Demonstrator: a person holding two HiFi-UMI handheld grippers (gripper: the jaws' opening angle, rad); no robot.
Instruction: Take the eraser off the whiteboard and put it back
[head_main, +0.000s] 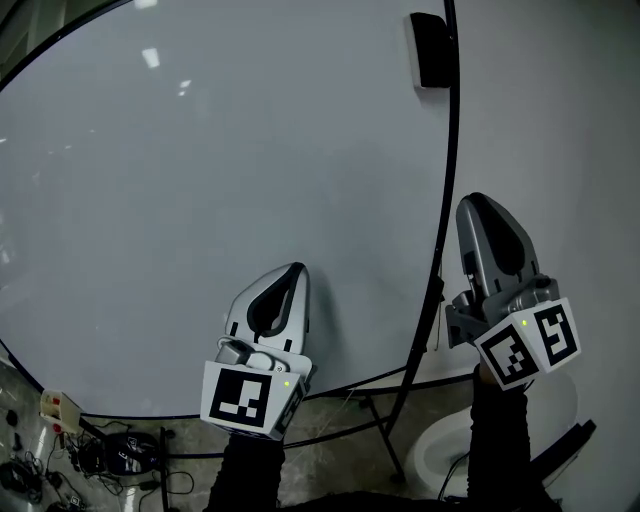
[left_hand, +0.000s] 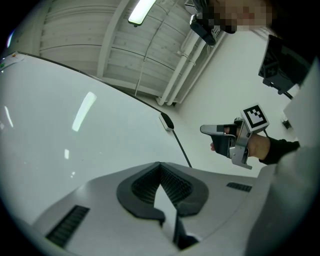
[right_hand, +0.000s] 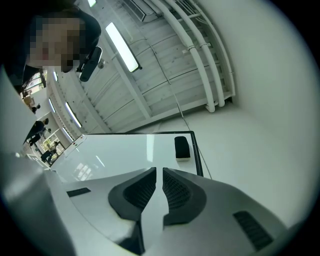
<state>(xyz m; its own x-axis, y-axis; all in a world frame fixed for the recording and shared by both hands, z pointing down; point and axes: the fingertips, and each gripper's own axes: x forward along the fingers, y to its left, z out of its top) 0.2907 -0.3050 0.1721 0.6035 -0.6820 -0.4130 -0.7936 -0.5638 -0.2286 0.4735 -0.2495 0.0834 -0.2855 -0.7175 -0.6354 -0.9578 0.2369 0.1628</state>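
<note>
The black eraser (head_main: 430, 50) clings to the whiteboard (head_main: 200, 200) near its upper right corner, beside the black frame; it also shows as a dark block (right_hand: 182, 148) in the right gripper view and small (left_hand: 166, 121) in the left gripper view. My right gripper (head_main: 478, 205) is well below the eraser, just right of the board's edge, with only a thin gap between its jaws (right_hand: 159, 170) and nothing in it. In front of the board's lower part, my left gripper (head_main: 297, 270) has its jaw tips together (left_hand: 160, 165) and holds nothing.
The board's black stand legs (head_main: 385, 440) reach the floor below. Cables and a power strip (head_main: 60, 410) lie at the lower left. A white round object (head_main: 440, 450) sits on the floor at the lower right. A grey wall (head_main: 560, 120) runs right of the board.
</note>
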